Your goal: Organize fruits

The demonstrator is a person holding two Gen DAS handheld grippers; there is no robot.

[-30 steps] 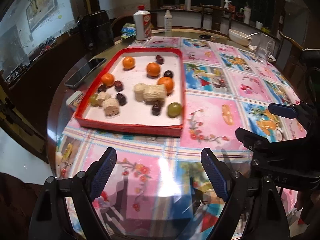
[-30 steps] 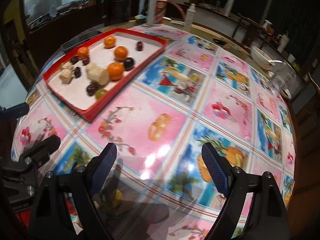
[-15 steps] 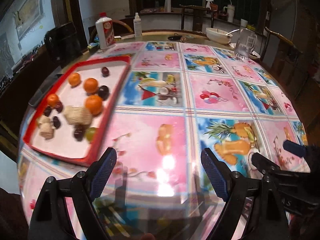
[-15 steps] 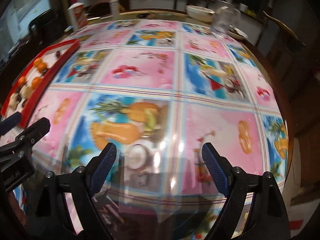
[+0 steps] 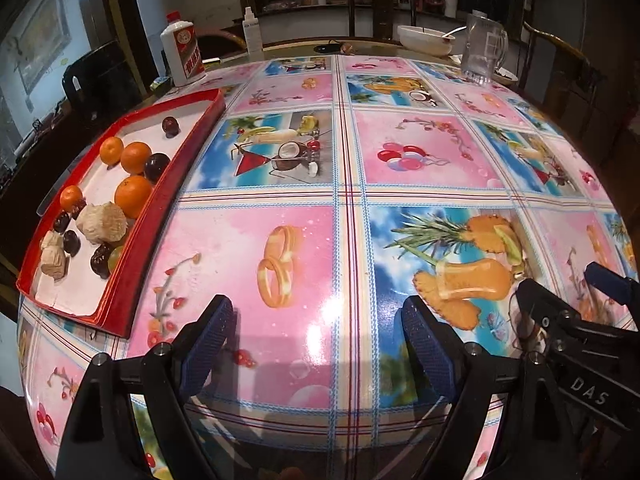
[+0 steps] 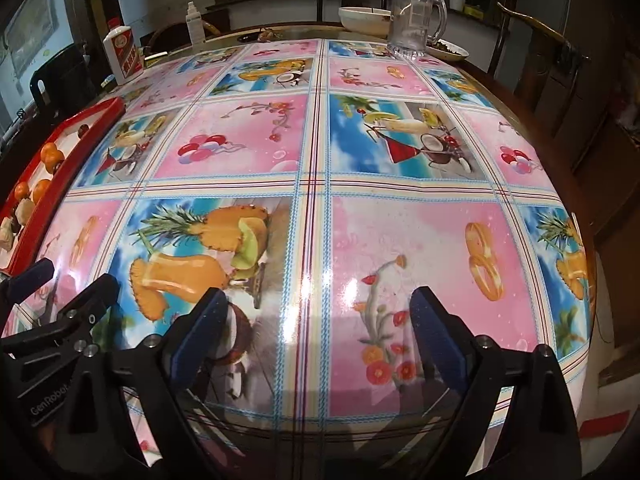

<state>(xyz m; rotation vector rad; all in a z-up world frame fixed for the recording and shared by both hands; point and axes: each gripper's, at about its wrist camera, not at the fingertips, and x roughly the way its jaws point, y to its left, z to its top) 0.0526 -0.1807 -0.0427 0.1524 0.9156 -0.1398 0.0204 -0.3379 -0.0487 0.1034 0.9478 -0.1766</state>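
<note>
A red-rimmed white tray [image 5: 132,264] lies at the table's left side with several oranges [image 5: 133,190], dark plums [image 5: 156,162], a green grape and pale corn-like chunks [image 5: 102,222] in it. The same tray [image 6: 60,184] shows at the left edge of the right wrist view. My left gripper [image 5: 316,344] hovers open over the patterned tablecloth, right of the tray, holding nothing. My right gripper [image 6: 318,332] is open over the cloth further right, also with nothing in it. Each gripper appears at the edge of the other's view.
A white liquor bottle [image 5: 182,54], a spray bottle [image 5: 251,30], a glass mug [image 6: 414,18] and a white bowl [image 6: 362,18] stand at the table's far side. Wooden chairs ring the table. The table edge drops off at the right [image 6: 588,280].
Both grippers have swung to the right, away from the tray. The tray has slid from the centre to the left edge of both views. Both grippers stayed open.
</note>
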